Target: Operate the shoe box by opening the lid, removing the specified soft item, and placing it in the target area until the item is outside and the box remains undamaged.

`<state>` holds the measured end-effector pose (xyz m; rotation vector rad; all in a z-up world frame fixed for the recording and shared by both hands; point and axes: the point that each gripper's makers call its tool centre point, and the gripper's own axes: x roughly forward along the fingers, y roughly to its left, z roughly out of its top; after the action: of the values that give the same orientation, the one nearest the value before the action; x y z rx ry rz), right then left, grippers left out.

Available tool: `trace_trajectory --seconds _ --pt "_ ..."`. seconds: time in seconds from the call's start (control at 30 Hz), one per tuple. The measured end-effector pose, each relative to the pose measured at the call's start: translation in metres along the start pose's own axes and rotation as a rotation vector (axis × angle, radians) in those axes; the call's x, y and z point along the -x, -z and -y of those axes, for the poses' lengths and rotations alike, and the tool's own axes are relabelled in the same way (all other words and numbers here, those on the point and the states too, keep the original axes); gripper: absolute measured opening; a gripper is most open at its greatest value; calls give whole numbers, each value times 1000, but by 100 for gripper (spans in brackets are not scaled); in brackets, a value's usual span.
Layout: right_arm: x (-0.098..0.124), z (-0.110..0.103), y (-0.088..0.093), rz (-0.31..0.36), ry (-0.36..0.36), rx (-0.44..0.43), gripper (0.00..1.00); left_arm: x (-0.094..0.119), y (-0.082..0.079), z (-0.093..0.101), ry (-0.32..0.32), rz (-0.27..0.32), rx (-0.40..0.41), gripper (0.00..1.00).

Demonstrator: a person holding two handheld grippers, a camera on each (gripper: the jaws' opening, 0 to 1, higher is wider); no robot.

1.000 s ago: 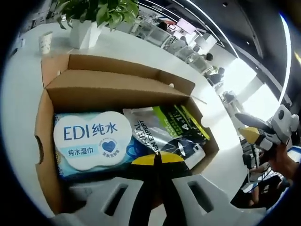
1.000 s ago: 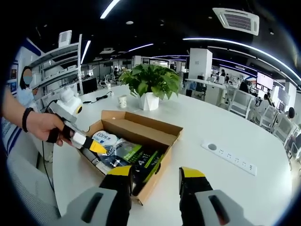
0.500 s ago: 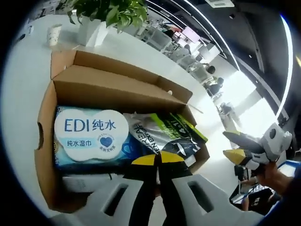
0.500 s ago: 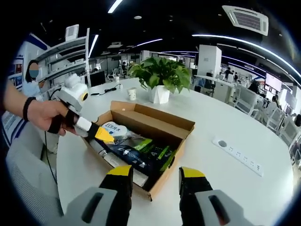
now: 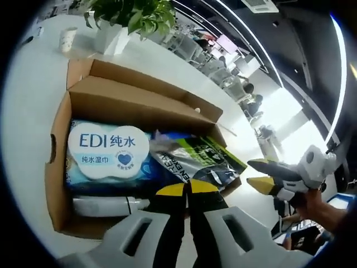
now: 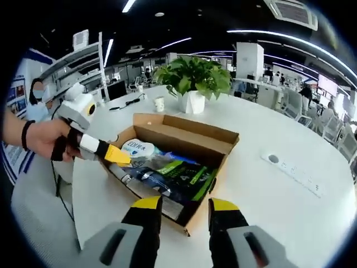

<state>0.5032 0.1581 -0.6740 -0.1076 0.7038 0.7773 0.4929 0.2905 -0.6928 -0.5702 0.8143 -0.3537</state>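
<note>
the brown cardboard shoe box (image 6: 184,145) sits open on the round white table (image 6: 262,190), its lid folded back on the side toward the green potted plant in a white pot (image 6: 192,84). inside the box, along the wall farthest from the plant in the left gripper view, lies a white tube-shaped bottle (image 5: 106,206). beside it is a blue pack of wet wipes with a white oval label printed "edi" (image 5: 109,156), and next to that pack, on the side toward the right gripper, a crinkled soft pouch in silver, black and green (image 5: 195,159); both soft items are within the box walls.

the left gripper (image 5: 187,188) has its yellow-tipped jaws pressed together with nothing between them, poised just over the near edge of the box by the pouch; in the right gripper view it reaches in from the left (image 6: 117,154), held by a person's hand (image 6: 39,137) with a dark wristband. the right gripper (image 6: 183,205) has its jaws parted and grasps nothing, just outside the box's near corner; in the left gripper view (image 5: 268,176) it sits beyond the box's right end.

past the box, near the plant, stands a small paper cup (image 6: 160,104). a white power strip (image 6: 295,173) lies on the table well away from the box.
</note>
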Motion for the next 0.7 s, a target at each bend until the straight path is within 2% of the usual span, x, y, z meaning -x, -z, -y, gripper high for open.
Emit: trace_trajectory --seconds 0.07,0.27,0.4,0.47,0.6,0.7 --pt "-1 -4 3 -9 -35 -58 30 1 3 -1 -2 -3 -13 0" --pt "-7 -12 17 -76 -60 -94 29 4 8 -3 -3 -12 -65 0" --pt "-6 -10 14 -81 -49 -132 27 6 9 -5 -2 -20 -96 0" --pt "-4 -13 13 -88 -65 -182 26 7 9 -7 1 -22 -99 0" --pt "-5 -19 14 -90 -76 -178 24 8 9 -8 5 -23 -127 0" --pt "-8 -23 16 -111 -87 -180 25 10 10 -8 7 -21 -185 0"
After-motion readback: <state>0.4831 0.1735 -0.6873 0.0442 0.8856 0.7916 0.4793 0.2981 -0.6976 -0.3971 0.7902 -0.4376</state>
